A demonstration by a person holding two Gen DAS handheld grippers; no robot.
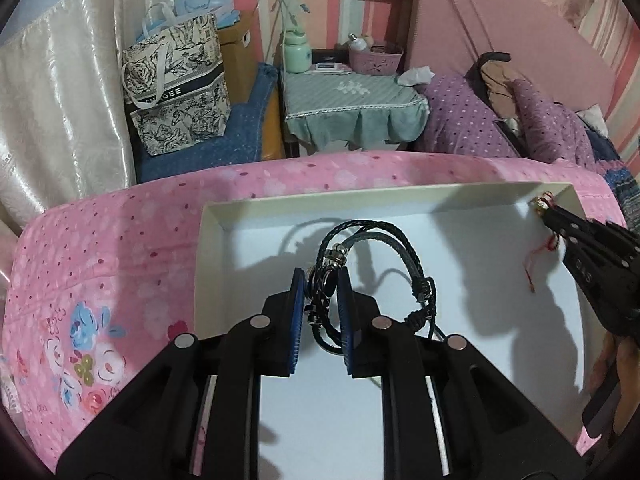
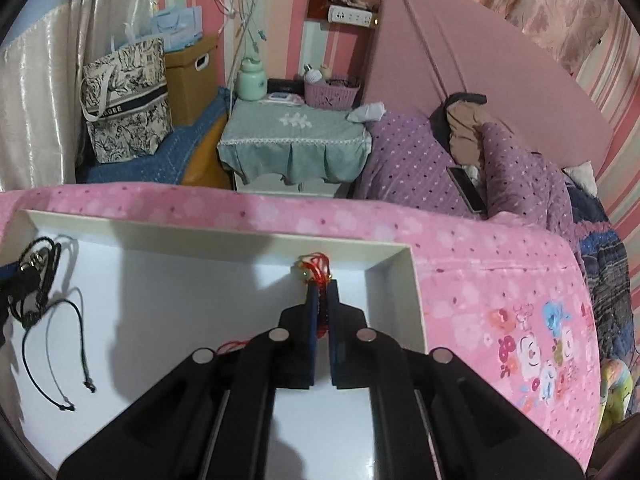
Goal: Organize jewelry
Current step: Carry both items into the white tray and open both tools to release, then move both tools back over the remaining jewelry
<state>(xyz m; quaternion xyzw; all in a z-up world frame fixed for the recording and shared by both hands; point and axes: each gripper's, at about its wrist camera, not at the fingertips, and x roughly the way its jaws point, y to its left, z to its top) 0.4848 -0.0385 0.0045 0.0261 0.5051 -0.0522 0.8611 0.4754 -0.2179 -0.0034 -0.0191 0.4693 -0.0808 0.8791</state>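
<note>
A shallow white box [image 1: 216,240] [image 2: 412,292] lies on the pink flowered bedspread. My left gripper [image 1: 322,276] is shut on a black braided cord bracelet [image 1: 384,236] with metal beads, holding it above the box's white floor; its loops and loose ends hang down to the right. The same bracelet [image 2: 36,280] appears at the left edge of the right wrist view, cords trailing. My right gripper [image 2: 323,286] is shut on a red string bracelet [image 2: 314,266] with small beads, near the box's far right corner. In the left wrist view that gripper [image 1: 546,210] enters from the right, red threads dangling.
Pink bedspread [image 1: 100,264] surrounds the box. Beyond it stand a nightstand with a green cloth [image 1: 352,100], a printed tote bag [image 1: 176,84] on a blue seat, and a purple dotted duvet [image 2: 420,160] with a phone [image 2: 466,188] on it.
</note>
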